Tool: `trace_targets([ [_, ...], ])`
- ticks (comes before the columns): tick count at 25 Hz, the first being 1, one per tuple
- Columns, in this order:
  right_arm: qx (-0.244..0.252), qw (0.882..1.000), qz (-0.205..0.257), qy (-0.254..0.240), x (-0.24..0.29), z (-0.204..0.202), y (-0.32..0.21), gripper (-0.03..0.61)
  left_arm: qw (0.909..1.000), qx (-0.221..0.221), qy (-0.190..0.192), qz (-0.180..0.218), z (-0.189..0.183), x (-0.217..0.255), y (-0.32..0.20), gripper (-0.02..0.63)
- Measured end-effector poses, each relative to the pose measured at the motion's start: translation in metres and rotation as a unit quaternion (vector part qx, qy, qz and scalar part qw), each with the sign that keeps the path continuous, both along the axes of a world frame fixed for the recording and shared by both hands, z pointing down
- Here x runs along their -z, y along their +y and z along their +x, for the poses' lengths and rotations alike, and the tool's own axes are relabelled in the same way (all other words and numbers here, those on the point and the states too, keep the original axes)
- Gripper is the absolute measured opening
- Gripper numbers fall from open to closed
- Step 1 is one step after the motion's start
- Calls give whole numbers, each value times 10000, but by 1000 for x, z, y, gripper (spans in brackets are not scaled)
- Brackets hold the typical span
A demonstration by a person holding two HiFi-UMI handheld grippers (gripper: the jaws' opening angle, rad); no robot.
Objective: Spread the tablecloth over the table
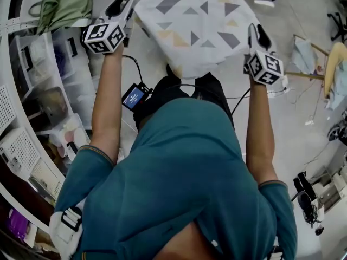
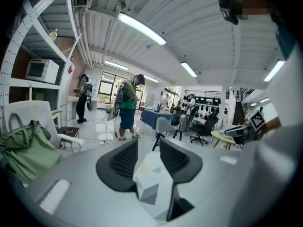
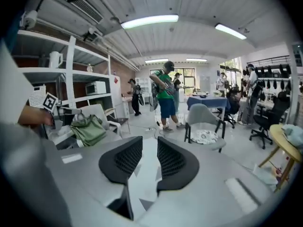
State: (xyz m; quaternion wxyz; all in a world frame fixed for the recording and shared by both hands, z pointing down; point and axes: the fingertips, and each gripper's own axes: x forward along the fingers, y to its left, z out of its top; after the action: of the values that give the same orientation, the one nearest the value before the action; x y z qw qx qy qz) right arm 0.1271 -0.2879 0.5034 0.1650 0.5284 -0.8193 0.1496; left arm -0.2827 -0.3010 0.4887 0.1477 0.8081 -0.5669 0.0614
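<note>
A white tablecloth (image 1: 195,26) printed with grey and yellow triangles hangs bunched in the air in front of me in the head view. My left gripper (image 1: 126,7) grips its left edge and my right gripper (image 1: 257,34) its right edge, both arms raised. In the left gripper view a fold of the cloth (image 2: 151,178) fills the gap between the black ribbed pads (image 2: 124,162) of the left gripper (image 2: 147,145). In the right gripper view the cloth (image 3: 142,183) runs between the pads (image 3: 173,162) of the right gripper (image 3: 149,143). No table shows under the cloth.
White shelving with plastic bins (image 1: 32,91) curves along my left, and a green bag (image 1: 65,4) lies at the top left. A small lit screen (image 1: 134,96) hangs on a cable by my waist. People (image 3: 165,96), chairs (image 3: 203,122) and a blue-covered table (image 3: 208,103) stand across the room.
</note>
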Motion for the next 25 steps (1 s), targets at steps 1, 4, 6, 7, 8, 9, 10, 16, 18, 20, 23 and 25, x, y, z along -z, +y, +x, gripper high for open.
trace_targets([
  [1,127,9997,214,-75,22,-14,1,105,9998,-83,37,184,7,19,2,130],
  [4,472,9959,749,-208,82,-48,11,50,9966,-313,180,743,23,74,10,42],
  [6,650,9924,999,-317,116,-65,20,13,9927,-520,305,1049,35,108,16,0],
  [7,718,9907,1094,-379,132,-72,25,9,9904,-645,350,1170,42,124,20,-1],
  [8,788,9891,1180,-403,147,-79,30,9,9881,-783,372,1274,48,138,23,0],
  [9,854,9875,1264,-392,161,-85,35,9,9857,-926,378,1356,55,151,27,0],
  [10,916,9858,1356,-382,174,-91,39,9,9836,-1061,379,1411,61,163,31,-2],
  [16,1332,9742,1800,-292,241,-118,62,9,9751,-1650,118,1474,94,215,50,-2],
  [18,1437,9702,1929,-280,261,-126,70,9,9707,-1816,51,1573,103,231,57,-2],
  [20,1532,9668,2024,-293,278,-133,77,9,9652,-1977,17,1710,112,248,66,-2],
  [23,1683,9614,2152,-328,300,-144,89,9,9560,-2207,-37,1934,125,271,82,-2],
  [25,1769,9586,2209,-311,312,-150,95,9,9497,-2347,-100,2073,134,283,93,0],
])
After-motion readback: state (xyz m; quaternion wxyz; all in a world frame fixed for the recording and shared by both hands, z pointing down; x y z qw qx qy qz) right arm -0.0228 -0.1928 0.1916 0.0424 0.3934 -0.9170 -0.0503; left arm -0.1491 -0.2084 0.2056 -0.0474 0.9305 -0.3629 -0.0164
